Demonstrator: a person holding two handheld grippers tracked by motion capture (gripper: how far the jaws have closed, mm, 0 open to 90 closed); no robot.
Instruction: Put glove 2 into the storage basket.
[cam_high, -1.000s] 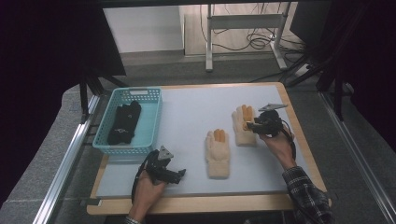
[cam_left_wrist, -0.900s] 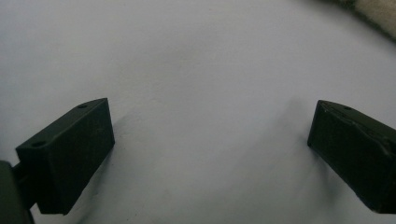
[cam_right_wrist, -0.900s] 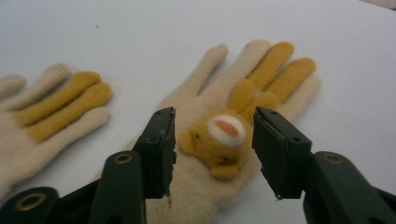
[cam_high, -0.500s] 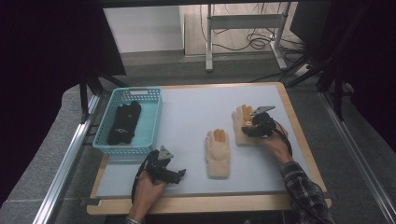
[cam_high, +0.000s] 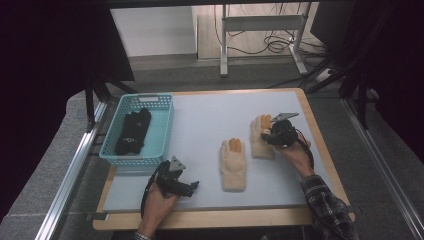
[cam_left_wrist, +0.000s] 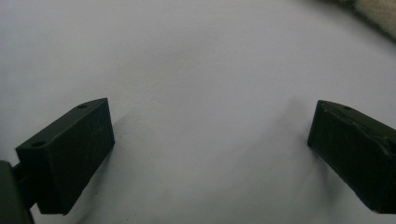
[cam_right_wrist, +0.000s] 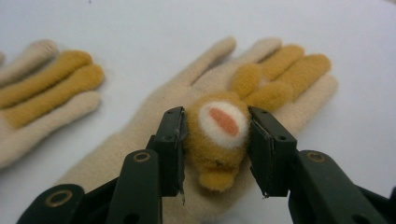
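Right gripper (cam_right_wrist: 215, 144) jaws just closed onto the far glove's (cam_high: 261, 137) plush animal patch (cam_right_wrist: 219, 135), wrist angled inward over it, left gripper (cam_left_wrist: 210, 154) unmoved, jaws wide open, empty, on table (cam_high: 200, 120).

Second glove (cam_right_wrist: 44, 88) cut off at left edge; black item (cam_high: 132, 131) in basket (cam_high: 162, 145) unidentifiable.
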